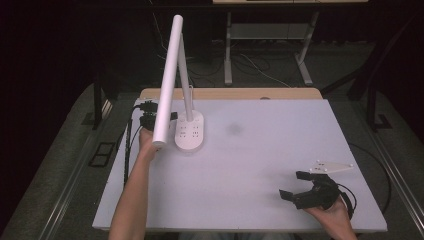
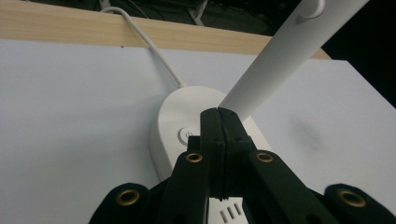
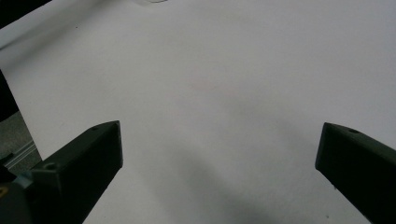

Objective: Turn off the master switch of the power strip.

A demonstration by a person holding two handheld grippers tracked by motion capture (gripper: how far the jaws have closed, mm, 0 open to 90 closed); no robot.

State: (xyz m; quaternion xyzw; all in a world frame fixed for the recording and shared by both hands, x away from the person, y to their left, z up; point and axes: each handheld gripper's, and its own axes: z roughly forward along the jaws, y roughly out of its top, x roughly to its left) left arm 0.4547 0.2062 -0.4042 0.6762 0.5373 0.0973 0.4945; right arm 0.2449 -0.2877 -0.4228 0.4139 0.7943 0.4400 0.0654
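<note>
At the left of the high view, the person's left forearm [image 1: 134, 195] reaches forward over the white bench [image 1: 260, 165] to the left hand-held gripper [image 1: 149, 119], which sits just beside the left edge of a white desk lamp's base [image 1: 190, 131]. The lamp's long white light bar [image 1: 168, 80] slants across in front of this gripper and hides part of it. In the left gripper view, the left hand-held gripper [image 2: 218, 122] is clenched, its two black jaws pressed flat together with nothing between them. Their tips hang over the oval lamp base [image 2: 173, 116], just to the right of the round power button [image 2: 185, 135], and the white stem [image 2: 275, 60] rises right behind them toward the upper right. Whether the tips touch the base cannot be told. A white cord [image 2: 149, 44] runs from the back of the base over the bench's wooden far edge [image 2: 70, 25]. Socket slots [image 2: 229, 212] in the base show low between the jaw links.

The middle of the bench carries a faint grey smudge [image 1: 234, 129].

At the right, near the bench's front edge and well apart from the lamp, the right hand [image 1: 332, 215] holds the right hand-held gripper [image 1: 295, 186] released, jaws spread wide and pointing left, with its grey three-cornered plate [image 1: 331, 167] above. In the right gripper view the two jaws stand far apart over bare white bench [image 3: 210, 93].
</note>
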